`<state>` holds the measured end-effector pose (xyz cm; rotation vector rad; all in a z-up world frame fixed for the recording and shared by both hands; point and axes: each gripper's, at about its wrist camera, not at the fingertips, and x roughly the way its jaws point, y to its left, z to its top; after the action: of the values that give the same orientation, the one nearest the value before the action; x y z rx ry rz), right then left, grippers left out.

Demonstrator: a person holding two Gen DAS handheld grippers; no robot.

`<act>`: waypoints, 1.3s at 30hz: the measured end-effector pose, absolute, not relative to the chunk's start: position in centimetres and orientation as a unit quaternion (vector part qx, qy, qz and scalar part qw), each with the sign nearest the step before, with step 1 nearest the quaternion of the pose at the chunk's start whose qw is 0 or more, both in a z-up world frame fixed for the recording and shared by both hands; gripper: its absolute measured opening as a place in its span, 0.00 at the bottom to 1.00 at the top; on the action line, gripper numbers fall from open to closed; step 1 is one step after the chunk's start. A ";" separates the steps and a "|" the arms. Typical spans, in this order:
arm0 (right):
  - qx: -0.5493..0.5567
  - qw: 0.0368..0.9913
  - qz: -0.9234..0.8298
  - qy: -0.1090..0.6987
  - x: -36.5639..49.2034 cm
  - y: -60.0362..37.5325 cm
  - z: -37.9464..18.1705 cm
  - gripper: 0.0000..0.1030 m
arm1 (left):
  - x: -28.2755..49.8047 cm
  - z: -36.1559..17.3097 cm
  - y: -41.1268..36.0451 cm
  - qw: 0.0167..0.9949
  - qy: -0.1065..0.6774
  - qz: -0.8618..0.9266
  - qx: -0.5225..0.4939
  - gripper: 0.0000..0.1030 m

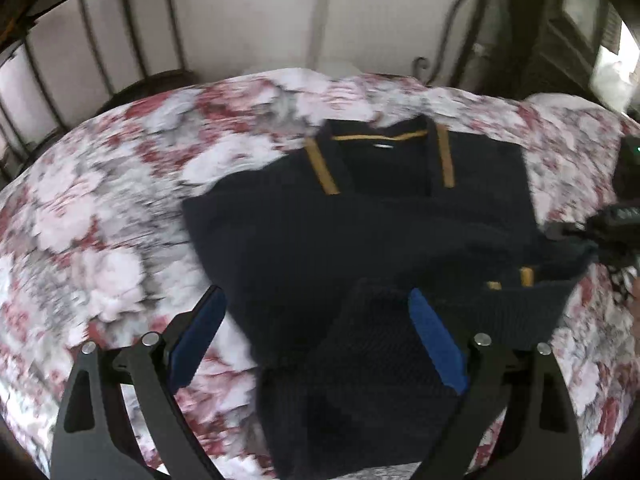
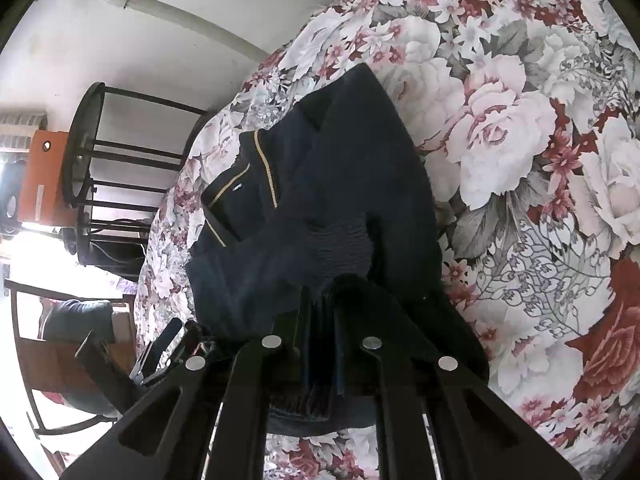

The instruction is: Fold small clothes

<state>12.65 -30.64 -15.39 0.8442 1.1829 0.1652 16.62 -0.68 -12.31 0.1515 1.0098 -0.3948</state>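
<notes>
Shirt (image 1: 360, 216) flat on bedspread (image 1: 100, 200)

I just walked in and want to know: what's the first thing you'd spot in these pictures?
The dark navy top with mustard-yellow collar stripes stands out, lying in the middle of the big rose-patterned bedspread. Nearest the camera, the left hand-held gripper hangs wide open over the top's near edge, blue pads showing. The right hand-held gripper is shut on a bunched edge of the fabric.

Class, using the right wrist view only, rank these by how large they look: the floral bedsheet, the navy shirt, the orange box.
1. floral bedsheet
2. navy shirt
3. orange box, though it sits farther from the camera.
</notes>
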 end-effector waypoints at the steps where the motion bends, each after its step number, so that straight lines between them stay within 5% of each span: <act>1: 0.384 0.745 0.076 0.541 12.7 -30.5 -15.4 0.09 | 16.3 -12.1 -1.3 0.854 0.473 -0.203 0.082 0.87; 4: 0.385 0.744 0.081 0.540 12.8 -30.4 -15.3 0.09 | 15.7 -11.8 -2.5 0.852 0.460 -0.228 0.100 0.82; 7: 0.384 0.746 0.084 0.538 12.8 -30.5 -15.0 0.09 | 16.0 -12.1 -2.6 0.839 0.476 -0.250 0.080 0.27; 8: 0.385 0.746 0.084 0.537 12.8 -30.5 -15.0 0.09 | 16.2 -12.1 -2.3 0.836 0.480 -0.256 0.066 0.15; 24: 0.376 0.772 0.103 0.503 17.2 -30.1 -12.5 0.10 | 18.1 -6.8 0.3 0.896 0.404 -0.186 0.004 0.12; 34: 0.346 0.790 0.112 0.493 22.8 -28.7 -13.5 0.11 | 23.0 -9.3 1.6 0.900 0.419 -0.122 -0.014 0.12; 36: 0.345 0.795 0.101 0.489 23.2 -29.0 -14.3 0.18 | 24.1 -10.2 1.4 0.901 0.421 -0.107 -0.011 0.12; 38: 0.355 0.793 0.093 0.487 23.1 -29.7 -15.1 0.49 | 24.8 -11.1 1.1 0.900 0.426 -0.094 -0.007 0.12; 39: 0.364 0.789 0.094 0.487 23.1 -30.3 -15.5 0.50 | 25.2 -11.7 1.0 0.898 0.432 -0.085 -0.006 0.12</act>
<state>23.08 -30.28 -15.47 0.7837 1.0481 0.2023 25.19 0.97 -11.67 -0.0122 0.8942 -0.1758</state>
